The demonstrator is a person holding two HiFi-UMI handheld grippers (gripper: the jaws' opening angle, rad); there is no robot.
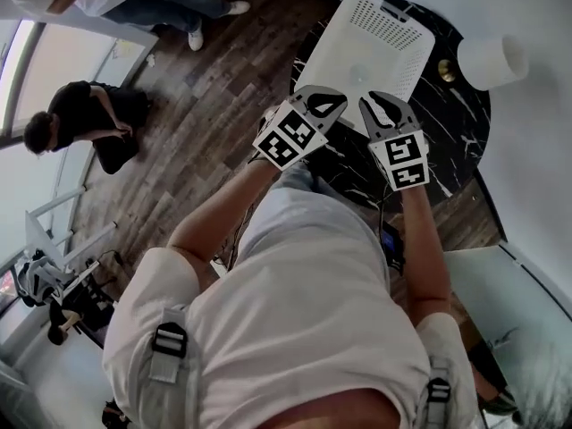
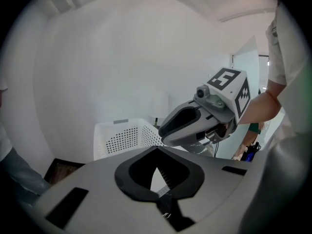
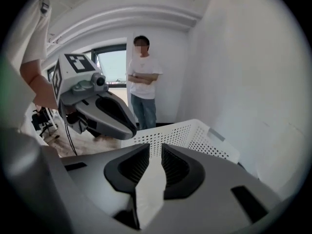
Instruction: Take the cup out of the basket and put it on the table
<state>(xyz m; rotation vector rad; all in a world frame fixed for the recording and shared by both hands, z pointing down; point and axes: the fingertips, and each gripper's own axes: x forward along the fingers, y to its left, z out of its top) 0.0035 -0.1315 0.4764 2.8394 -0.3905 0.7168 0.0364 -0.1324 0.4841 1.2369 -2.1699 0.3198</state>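
Note:
A white perforated basket stands on a round black marble table. On its floor lies a faint round shape; I cannot tell whether it is the cup. Both grippers hover side by side over the basket's near edge. My left gripper has its jaw tips meeting with nothing held, as the left gripper view also shows. My right gripper stands open, with a narrow empty gap between its pads. The basket lies just ahead of both.
A white cup-like cylinder and a small gold object sit near the table's far right edge. Wooden floor lies to the left. One person crouches there, and another stands beyond the basket.

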